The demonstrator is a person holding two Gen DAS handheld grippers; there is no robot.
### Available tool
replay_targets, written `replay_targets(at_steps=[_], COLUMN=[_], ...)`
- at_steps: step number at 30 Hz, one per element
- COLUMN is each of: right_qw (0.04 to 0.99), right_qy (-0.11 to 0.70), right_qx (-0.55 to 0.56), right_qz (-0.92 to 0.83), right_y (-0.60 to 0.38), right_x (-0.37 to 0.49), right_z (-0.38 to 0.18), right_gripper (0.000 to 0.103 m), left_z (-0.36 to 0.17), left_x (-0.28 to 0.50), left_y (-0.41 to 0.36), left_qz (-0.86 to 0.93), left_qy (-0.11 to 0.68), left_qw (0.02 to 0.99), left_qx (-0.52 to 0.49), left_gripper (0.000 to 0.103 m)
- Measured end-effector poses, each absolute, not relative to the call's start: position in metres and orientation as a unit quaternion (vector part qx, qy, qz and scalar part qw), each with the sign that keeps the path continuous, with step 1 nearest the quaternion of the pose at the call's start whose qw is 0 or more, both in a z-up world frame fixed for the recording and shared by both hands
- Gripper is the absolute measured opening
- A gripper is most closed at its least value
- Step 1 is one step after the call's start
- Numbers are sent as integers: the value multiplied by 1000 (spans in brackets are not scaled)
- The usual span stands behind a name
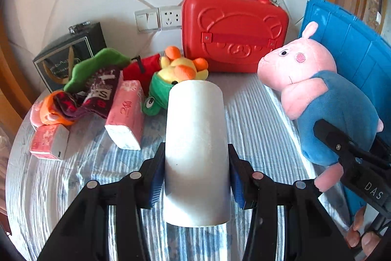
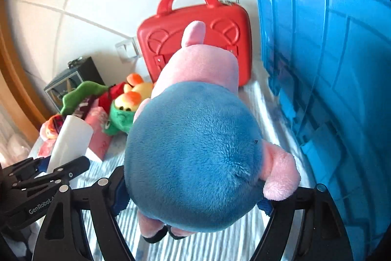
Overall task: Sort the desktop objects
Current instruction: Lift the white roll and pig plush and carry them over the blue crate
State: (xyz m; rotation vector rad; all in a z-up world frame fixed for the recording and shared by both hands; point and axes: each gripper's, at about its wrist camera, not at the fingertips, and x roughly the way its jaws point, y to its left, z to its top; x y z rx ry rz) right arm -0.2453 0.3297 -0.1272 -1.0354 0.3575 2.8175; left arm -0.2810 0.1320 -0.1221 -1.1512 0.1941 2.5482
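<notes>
The left gripper (image 1: 196, 177) pinches a white cup (image 1: 196, 151) above the striped table (image 1: 256, 119). On the right, the right gripper (image 2: 193, 199) squeezes the pig toy (image 2: 195, 153) beside the blue bin (image 2: 330, 65). A red case (image 1: 234, 33) stands far back.

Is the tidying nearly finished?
Not yet. Nothing looks sorted so far. In hand: the left gripper holds a white roll, the right gripper holds the pig plush beside the blue crate. The toy pile still waits.
</notes>
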Motion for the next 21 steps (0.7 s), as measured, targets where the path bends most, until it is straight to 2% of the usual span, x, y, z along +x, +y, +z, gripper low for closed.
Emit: replay_targets(at_steps=[10,21], right_qw=[68,166], right_qy=[76,12], right_qx=[-226,-92], right_qz=[969,982], right_y=[281,265], right_x=[-134,-3], right_z=[-24,49], right_gripper=[81,82], left_z=[-32,20], left_x=[-176,-86], left_y=[90,106], left_qz=[936,944], left_qy=[52,45], left_qw=[184,240], left_qx=[-296,-219], left_gripper=[45,45])
